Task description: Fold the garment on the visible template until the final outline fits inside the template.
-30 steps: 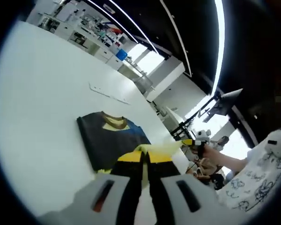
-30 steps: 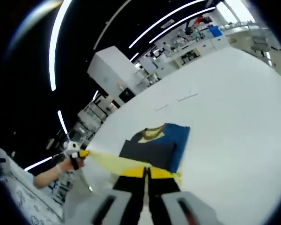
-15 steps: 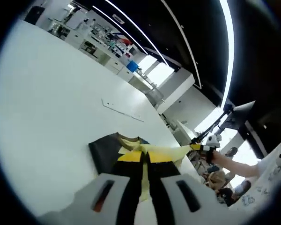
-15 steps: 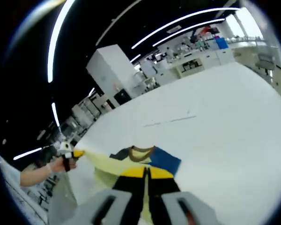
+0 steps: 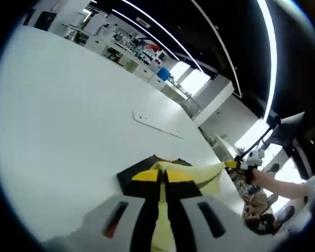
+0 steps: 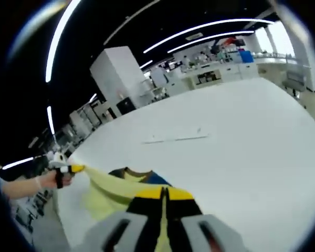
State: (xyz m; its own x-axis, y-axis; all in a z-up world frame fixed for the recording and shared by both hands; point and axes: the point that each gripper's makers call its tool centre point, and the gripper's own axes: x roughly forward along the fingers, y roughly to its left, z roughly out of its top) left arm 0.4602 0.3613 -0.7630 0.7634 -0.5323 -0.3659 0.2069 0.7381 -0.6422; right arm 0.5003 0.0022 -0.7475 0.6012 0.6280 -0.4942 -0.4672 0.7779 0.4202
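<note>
Dark ceiling with long light strips [image 5: 215,31]; white table [image 5: 68,105]; possibly shelving [image 6: 220,58] behind.

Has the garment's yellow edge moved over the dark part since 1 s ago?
Yes. In the right gripper view the yellow edge now covers most of the dark body, carried toward the collar, which faces the template line.

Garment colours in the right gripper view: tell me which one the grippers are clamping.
The pale yellow edge: it runs taut from the right gripper to the left gripper. The dark and blue parts lie slack on the white table.
</note>
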